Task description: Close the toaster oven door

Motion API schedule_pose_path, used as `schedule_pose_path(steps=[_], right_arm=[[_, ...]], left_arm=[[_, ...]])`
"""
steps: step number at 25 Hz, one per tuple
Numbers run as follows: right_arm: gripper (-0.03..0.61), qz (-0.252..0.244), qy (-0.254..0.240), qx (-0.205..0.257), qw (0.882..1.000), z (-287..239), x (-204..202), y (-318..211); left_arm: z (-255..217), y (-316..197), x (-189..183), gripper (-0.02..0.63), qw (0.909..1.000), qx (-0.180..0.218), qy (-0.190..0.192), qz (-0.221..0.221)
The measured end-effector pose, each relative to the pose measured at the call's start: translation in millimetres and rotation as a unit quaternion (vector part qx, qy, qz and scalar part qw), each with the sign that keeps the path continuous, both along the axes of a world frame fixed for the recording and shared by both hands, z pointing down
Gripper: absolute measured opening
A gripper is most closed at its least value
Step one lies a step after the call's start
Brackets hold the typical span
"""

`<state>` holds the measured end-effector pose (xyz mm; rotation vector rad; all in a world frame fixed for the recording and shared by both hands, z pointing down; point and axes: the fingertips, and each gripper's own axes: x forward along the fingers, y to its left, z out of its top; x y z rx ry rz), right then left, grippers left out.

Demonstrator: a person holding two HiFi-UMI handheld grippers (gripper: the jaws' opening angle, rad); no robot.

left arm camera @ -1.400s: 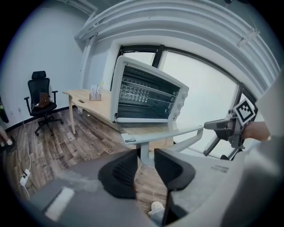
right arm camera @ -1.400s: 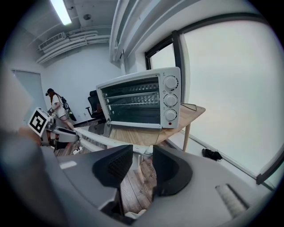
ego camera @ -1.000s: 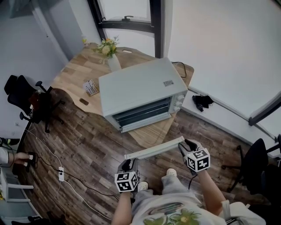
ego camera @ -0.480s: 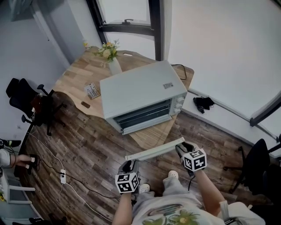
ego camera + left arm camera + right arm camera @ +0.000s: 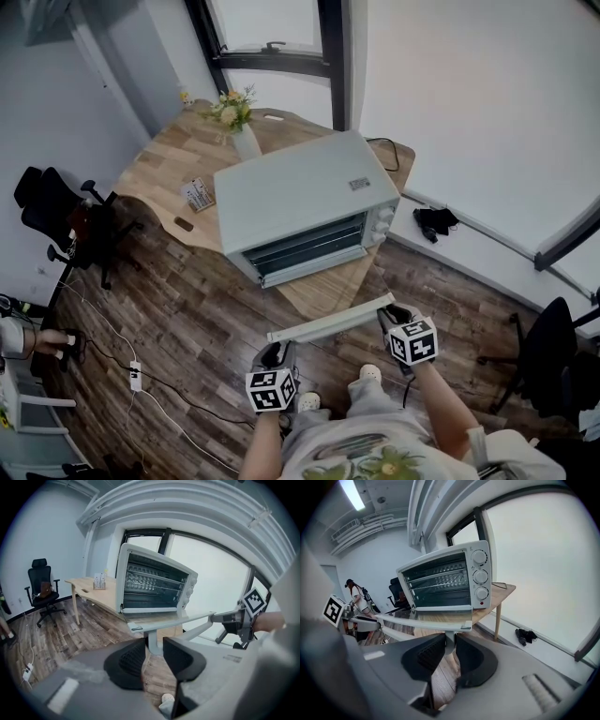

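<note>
I have the left gripper [image 5: 153, 651] clamped on the post at one end of the door handle [image 5: 330, 319]. The right gripper [image 5: 450, 651] is closing its jaws on the post at the other end, pads against it. The handle is a pale straight bar. It hangs out past the table's near edge, on a glass door [image 5: 440, 616] that lies folded down flat.

The toaster oven [image 5: 305, 202] sits at the near corner of the table [image 5: 159, 159], a pale boxy metal shell with wire racks inside and three round knobs down its right side. Nothing stands between the door and the oven mouth. A vase of flowers [image 5: 236, 117] stands at the far edge, and a small card stand [image 5: 196, 192] is near the left edge.

The tabletop is light wood with a wavy outline, and the floor is dark planks. A black office chair [image 5: 56, 220] stands left of the table, and a power strip [image 5: 134, 373] trails white cable across the floor. A dark bundle [image 5: 432, 218] lies by the white wall on the right. A dark-framed window stands behind the table.
</note>
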<state>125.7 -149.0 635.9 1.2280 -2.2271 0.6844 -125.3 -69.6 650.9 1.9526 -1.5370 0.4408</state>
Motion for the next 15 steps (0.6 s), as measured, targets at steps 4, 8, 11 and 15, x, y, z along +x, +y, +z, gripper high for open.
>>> schedule_pose_path(steps=[4, 8, 11, 15], right_arm=[[0.072, 0.003, -0.002, 0.006, 1.000, -3, 0, -2], [0.072, 0.005, -0.005, 0.007, 1.000, -6, 0, -3], [0.072, 0.002, -0.006, 0.008, 1.000, -9, -1, -4], [0.072, 0.001, -0.009, 0.011, 1.000, -15, -2, -5]], left_arm=[[-3, -2, 0, 0.128, 1.0000, 0.001, 0.004, -0.002], [-7, -3, -1, 0.128, 0.9999, 0.004, 0.009, -0.003], [-9, -4, -2, 0.127, 0.9999, 0.006, 0.012, -0.005], [-15, -5, -2, 0.127, 0.9999, 0.008, 0.006, -0.007]])
